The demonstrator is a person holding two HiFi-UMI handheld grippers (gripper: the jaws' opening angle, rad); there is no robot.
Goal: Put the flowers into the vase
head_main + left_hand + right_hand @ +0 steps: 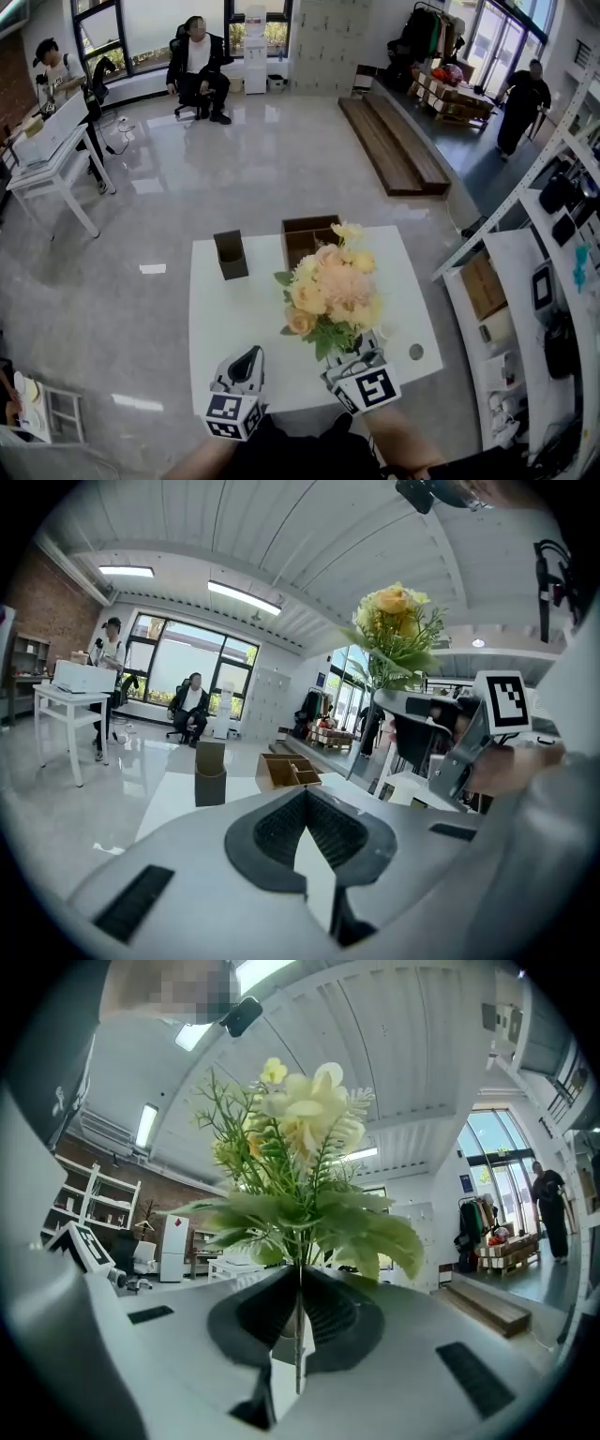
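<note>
- Flowers (333, 291), a yellow and peach bunch with green leaves, are standing upright in the right gripper (298, 1283). Its jaws are pressing together on the thin stems, which are running down between them.
- Left gripper (305, 799) is hanging just beside the right one, on its left side. Its jaws are meeting at the tips and are holding nothing.
- Both grippers are hanging over the near edge of the white table (216, 319).
- Dark vase (231, 255) is standing upright on this table, ahead of the left gripper and apart from the flowers.
- Brown wooden box (309, 236) with compartments is lying ahead of the right gripper, beyond the bunch, near the vase on its right but not touching it.
- Seated person (197, 70) is resting on a chair far ahead of both grippers, near the windows.
</note>
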